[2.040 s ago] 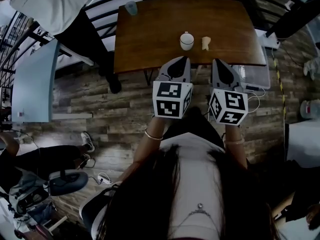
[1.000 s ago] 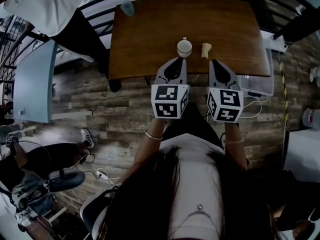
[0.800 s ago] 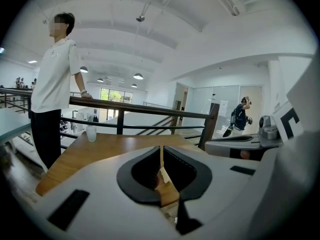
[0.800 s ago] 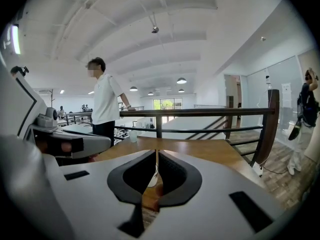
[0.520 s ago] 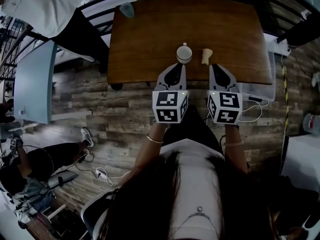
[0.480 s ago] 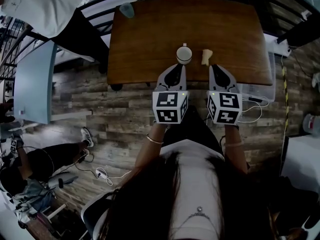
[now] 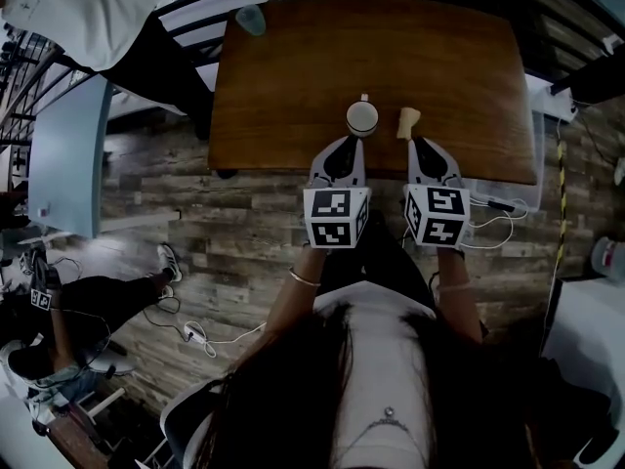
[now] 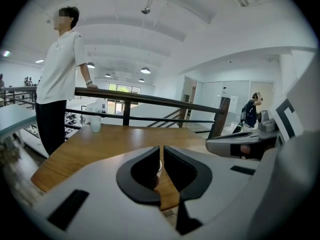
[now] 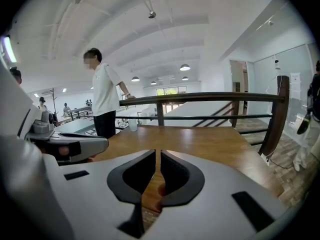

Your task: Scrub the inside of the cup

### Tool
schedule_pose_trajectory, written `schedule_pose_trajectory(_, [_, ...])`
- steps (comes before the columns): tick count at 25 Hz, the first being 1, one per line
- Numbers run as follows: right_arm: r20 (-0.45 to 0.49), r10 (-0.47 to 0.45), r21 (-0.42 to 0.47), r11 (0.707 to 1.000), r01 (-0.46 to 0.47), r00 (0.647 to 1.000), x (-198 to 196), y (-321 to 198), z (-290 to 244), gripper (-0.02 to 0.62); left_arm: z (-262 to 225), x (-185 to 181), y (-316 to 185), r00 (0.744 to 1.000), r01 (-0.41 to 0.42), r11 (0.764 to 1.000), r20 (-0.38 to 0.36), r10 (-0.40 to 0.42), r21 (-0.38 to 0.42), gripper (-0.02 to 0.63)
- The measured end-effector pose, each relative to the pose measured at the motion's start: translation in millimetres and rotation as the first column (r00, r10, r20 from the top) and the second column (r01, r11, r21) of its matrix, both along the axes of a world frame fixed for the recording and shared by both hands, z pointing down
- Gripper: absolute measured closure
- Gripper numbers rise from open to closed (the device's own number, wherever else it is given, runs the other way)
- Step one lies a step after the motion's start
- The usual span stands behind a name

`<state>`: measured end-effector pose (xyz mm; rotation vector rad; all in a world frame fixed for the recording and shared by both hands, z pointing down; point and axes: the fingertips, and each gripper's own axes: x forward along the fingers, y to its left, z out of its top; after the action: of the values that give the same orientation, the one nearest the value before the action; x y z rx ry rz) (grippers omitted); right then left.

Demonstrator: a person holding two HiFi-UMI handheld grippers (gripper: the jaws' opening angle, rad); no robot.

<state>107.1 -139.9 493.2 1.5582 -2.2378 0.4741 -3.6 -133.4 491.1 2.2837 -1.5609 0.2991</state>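
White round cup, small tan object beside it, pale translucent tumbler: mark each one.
white round cup (image 7: 362, 117), head view, its open mouth.
small tan object (image 7: 407, 122), head view, its middle.
pale translucent tumbler (image 7: 250, 18), head view, its top.

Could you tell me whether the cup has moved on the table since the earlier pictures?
No: the cup stays beside the tan object near the front edge of the table; the camera shifted.

Dressed in a white top (image 7: 376, 350), with long dark hair (image 7: 283, 399) spilling over both sides of it and a small pendant (image 7: 388, 413) on a thin chain at its front. Thin bangles (image 7: 304, 278) on both wrists just ahead of the top. Further ahead, left gripper (image 7: 342, 145) and right gripper (image 7: 424, 147): pale grey shells, black-lined jaws, each backed by a white cube (image 7: 335, 217) with black square markers.
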Motion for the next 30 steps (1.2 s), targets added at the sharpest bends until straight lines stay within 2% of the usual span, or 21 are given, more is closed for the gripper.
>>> schedule_pose_trajectory(20, [-0.012,-0.023,-0.132,0.991,0.022,1.000,7.0,-35.6,63.8,0.552,64.3,-2.4,-25.4,0.999,0.045,0.994,0.001,-0.045,-0.100,0.479])
schedule_pose_trajectory(25, [0.001,-0.038,-0.168,0.985,0.038,0.999,8.4,-36.9,77.7,0.497,80.4,-0.7,-26.8,0.998,0.058,0.990,0.009,-0.057,-0.125,0.453])
schedule_pose_trajectory(30, [0.003,-0.043,-0.195,0.980,0.043,0.999,10.6,-40.6,90.8,0.470,94.6,0.9,-31.2,0.998,0.065,0.987,0.010,-0.064,-0.146,0.431])
